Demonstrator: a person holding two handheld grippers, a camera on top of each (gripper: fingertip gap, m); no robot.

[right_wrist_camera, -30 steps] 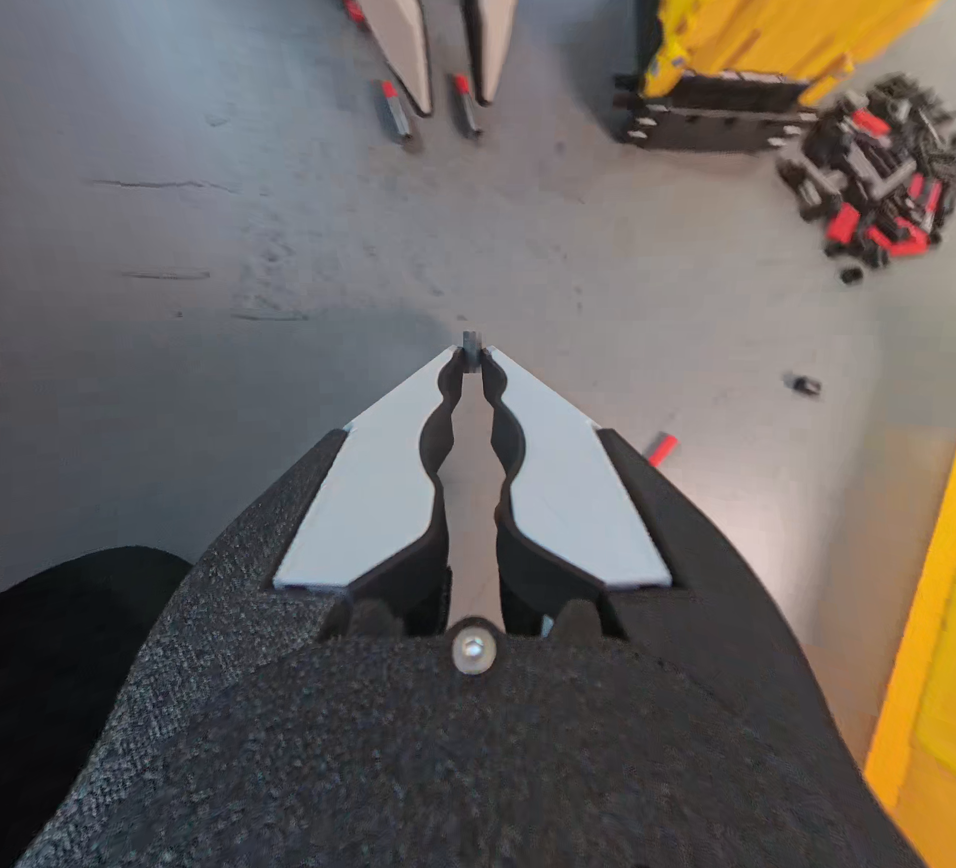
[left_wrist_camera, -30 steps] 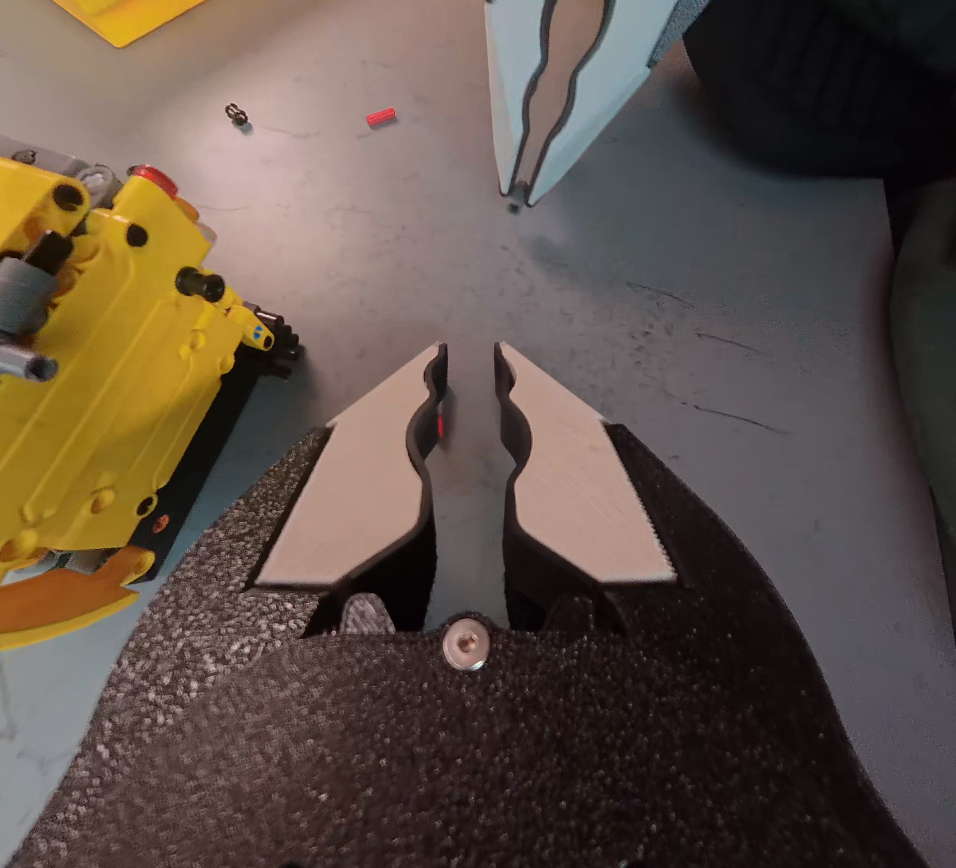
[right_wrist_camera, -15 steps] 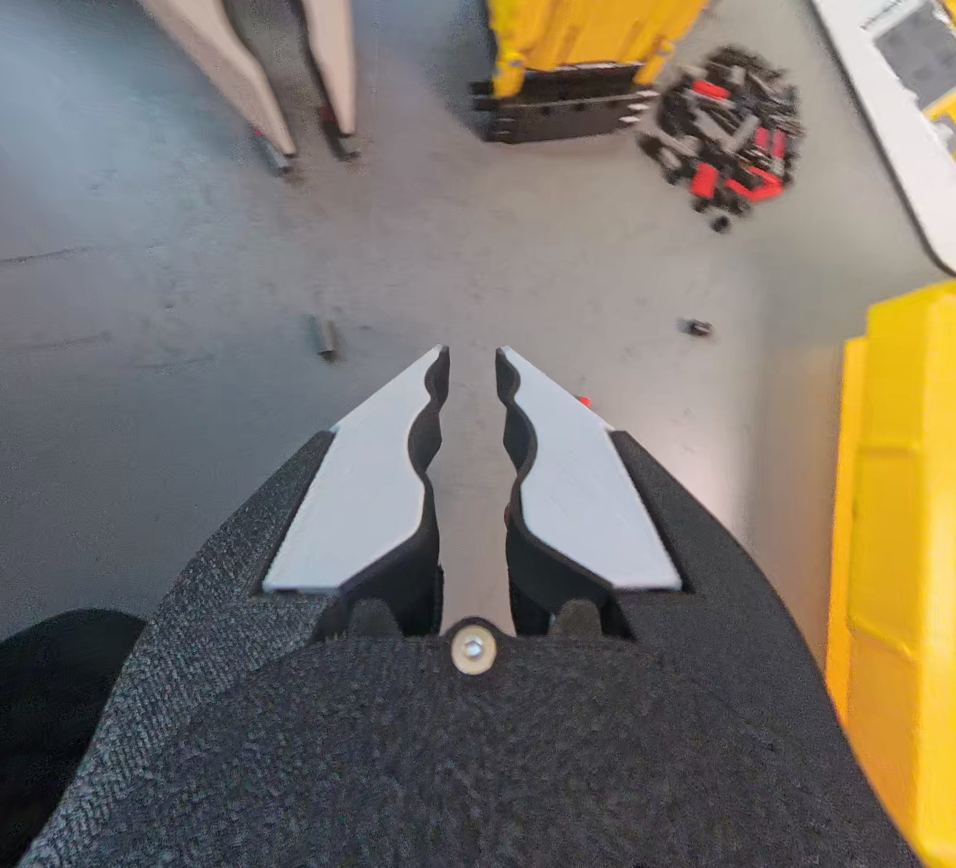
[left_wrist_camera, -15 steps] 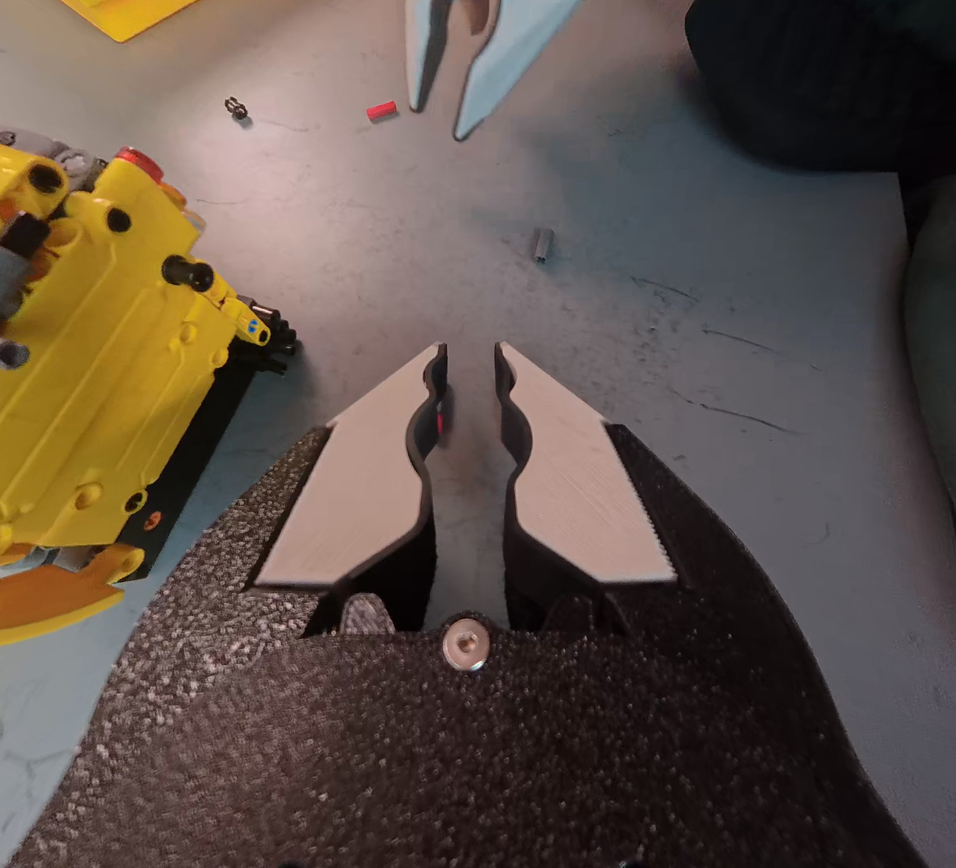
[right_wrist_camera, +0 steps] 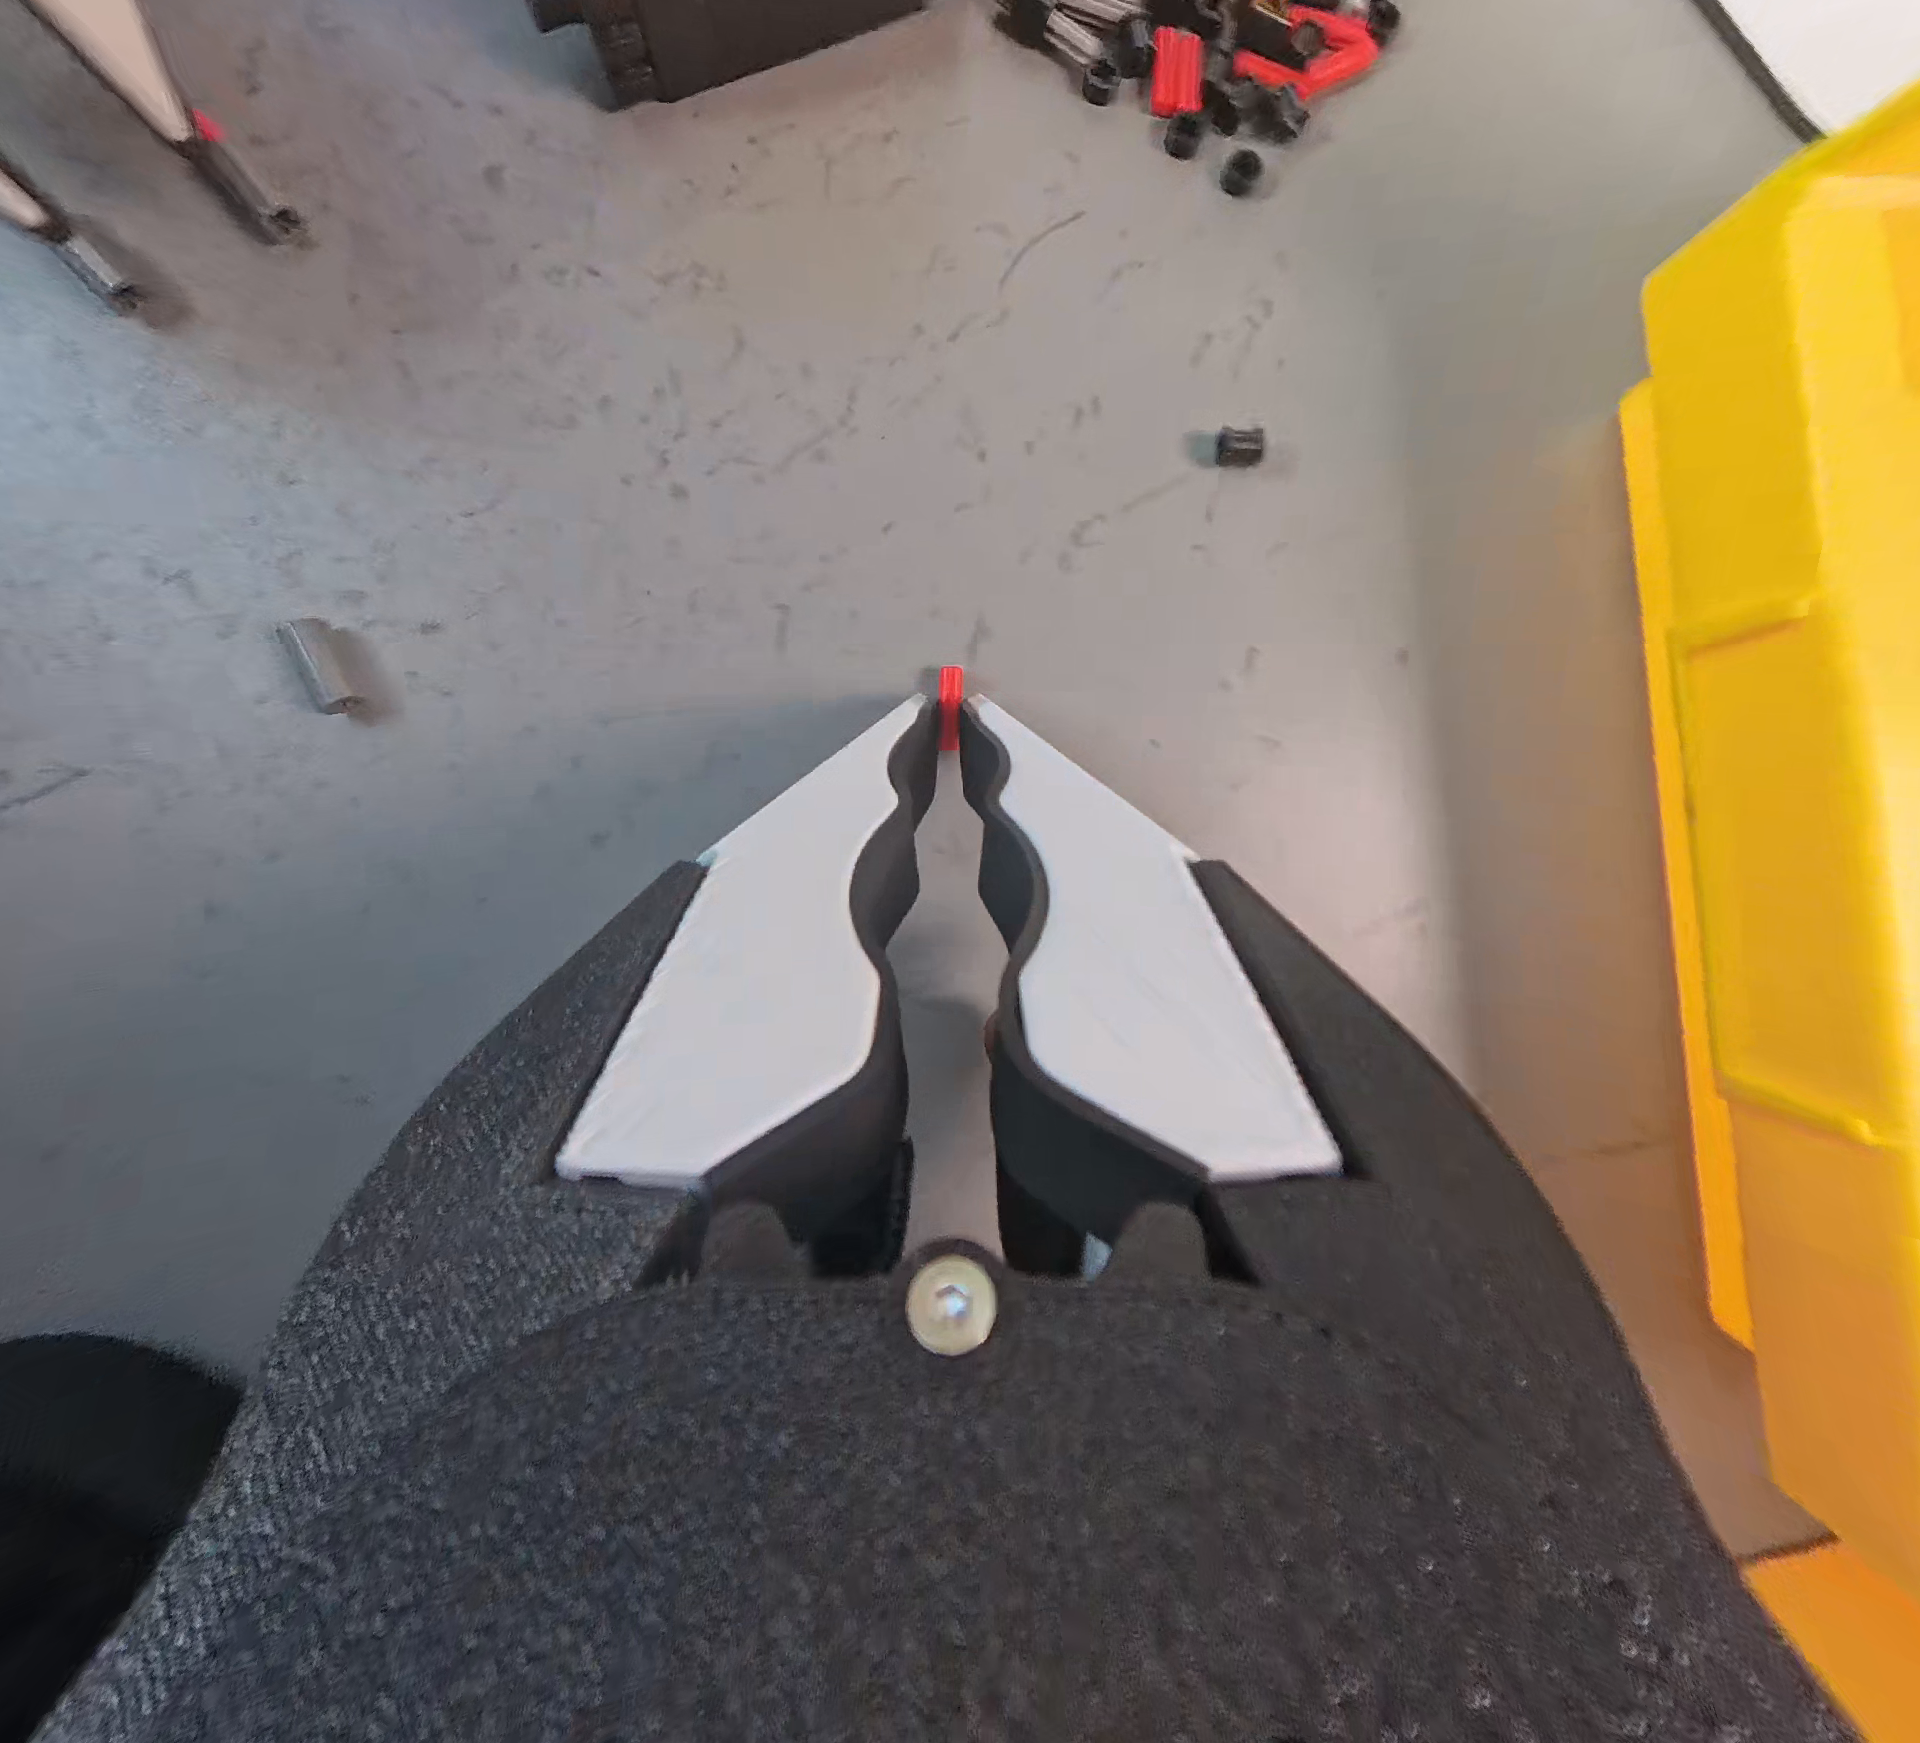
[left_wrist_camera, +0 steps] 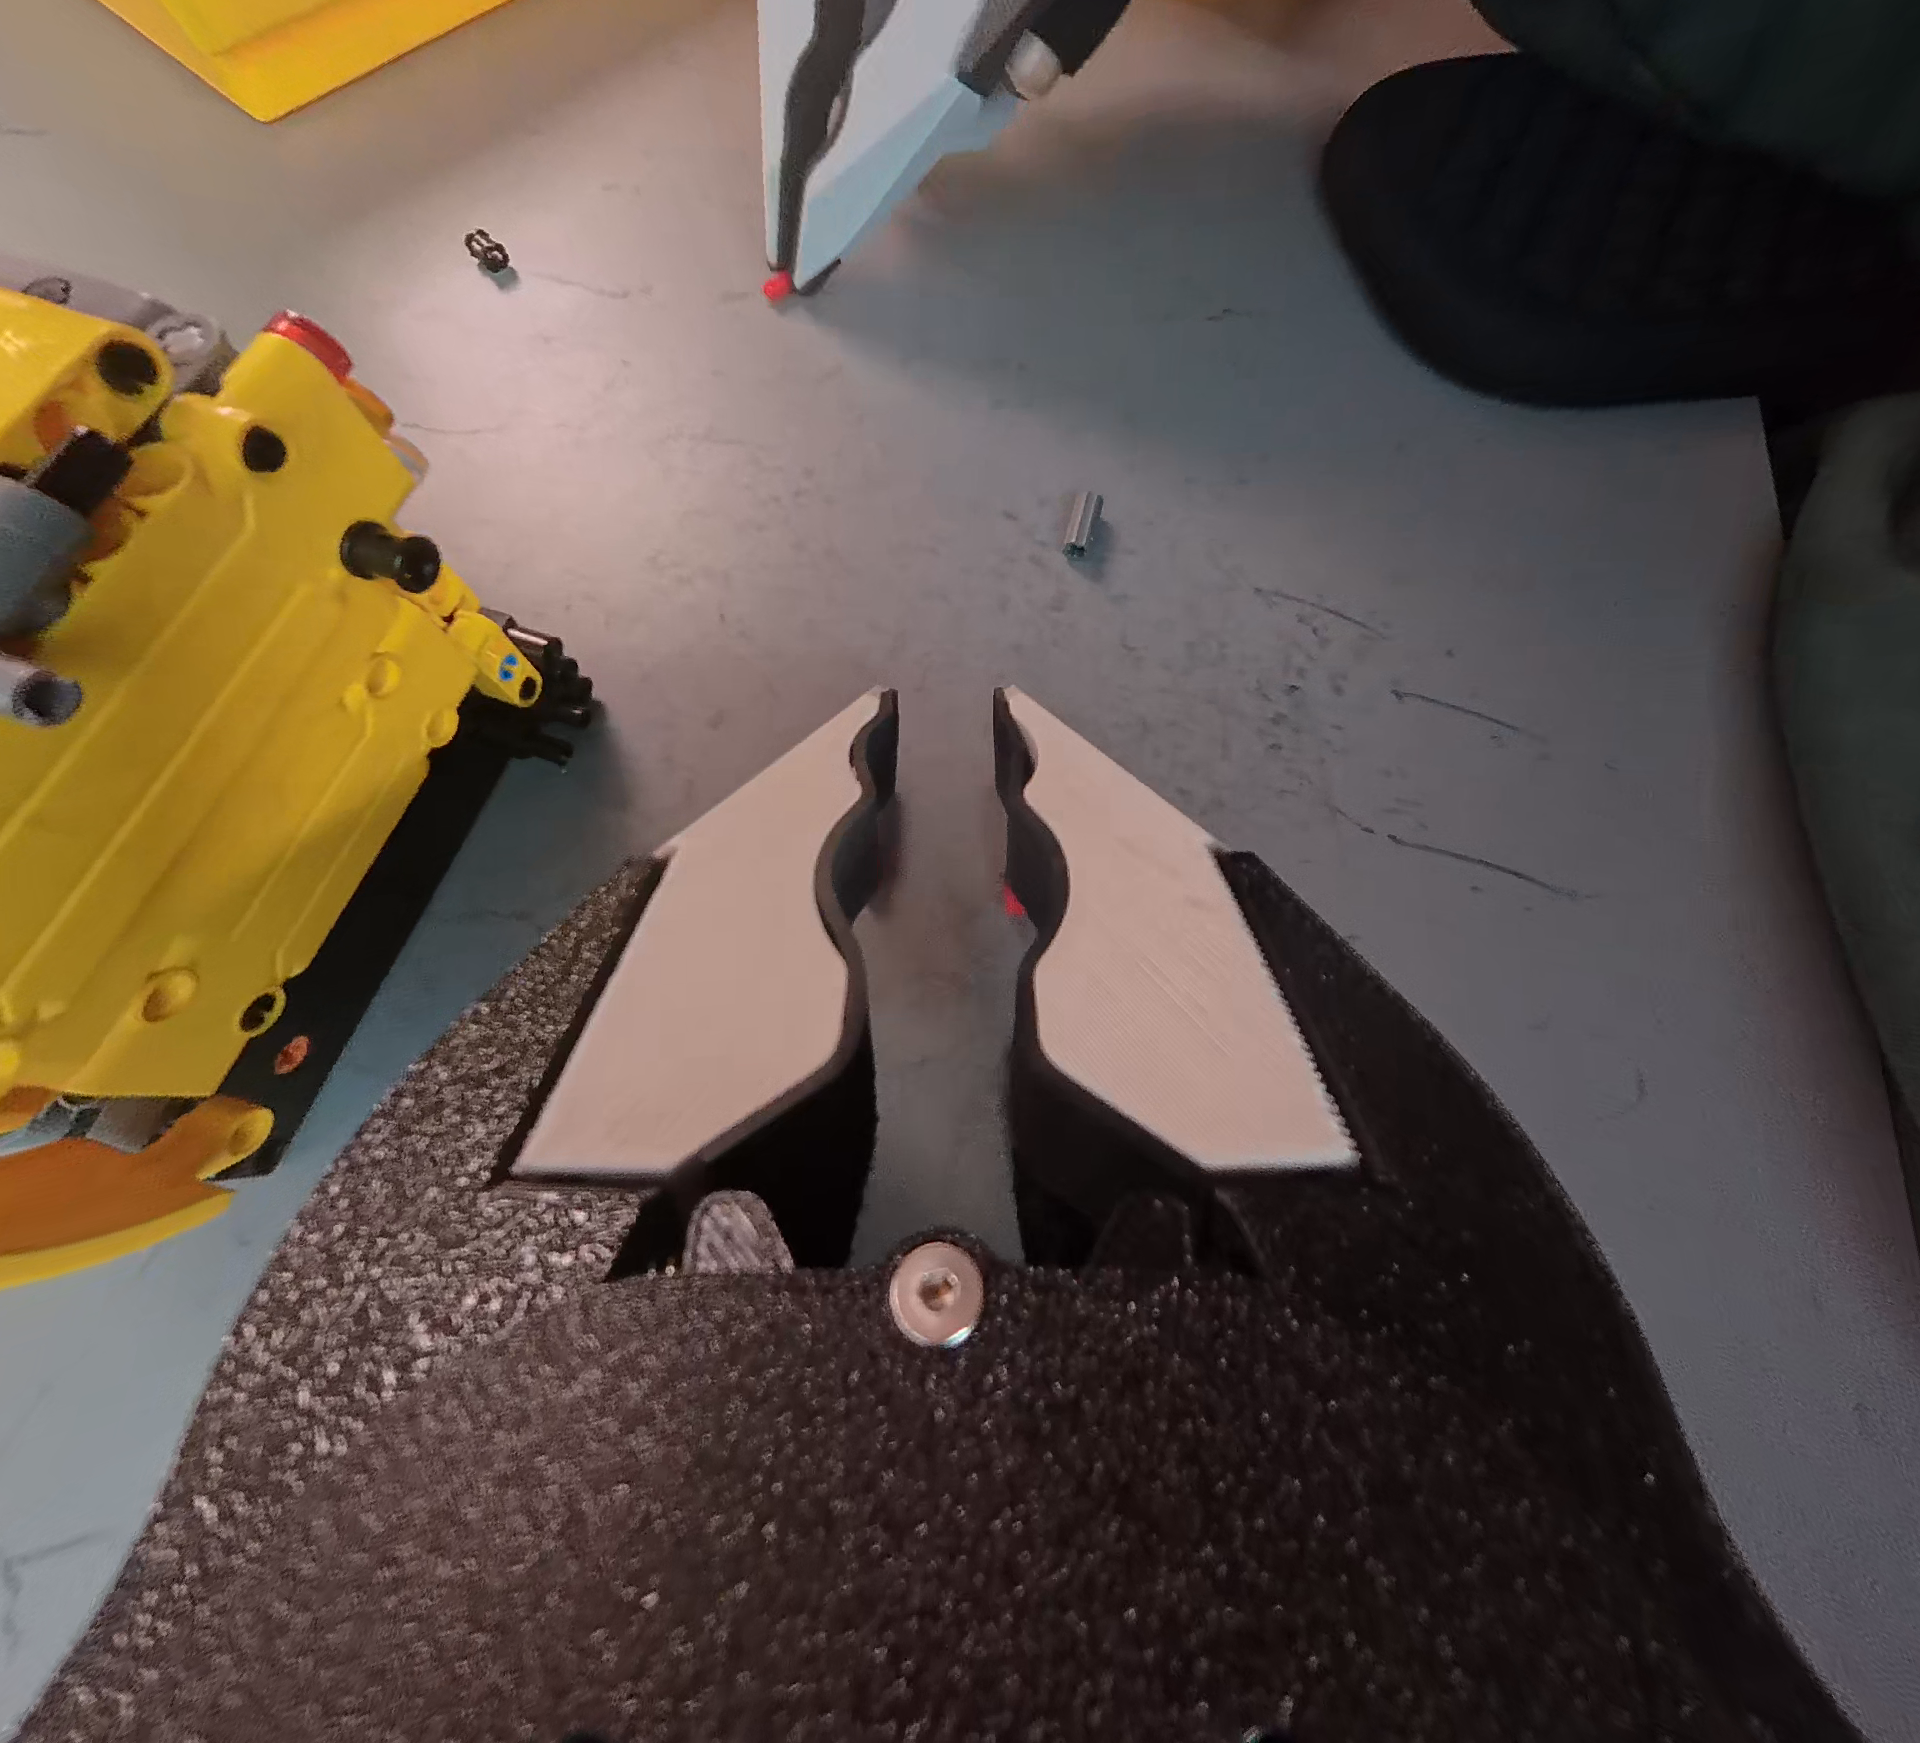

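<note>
A hobby or lab workbench: a scuffed grey tabletop [right_wrist_camera: 644,467] carries a half-built yellow brick-kit vehicle [left_wrist_camera: 197,737], a far heap of loose black and red connector pins [right_wrist_camera: 1205,20], and yellow plastic sorting bins [right_wrist_camera: 1797,758] at right.

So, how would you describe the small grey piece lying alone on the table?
Right of the yellow brick model, on the bare grey table, lies a short grey tube. Unlike the black connector, it is pale, smooth, and nearest the open left gripper.

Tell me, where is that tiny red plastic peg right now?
The tiny red plastic peg is pinched between the tips of the right gripper, low over the grey table, with the small black connector lying beyond it to the right.
</note>
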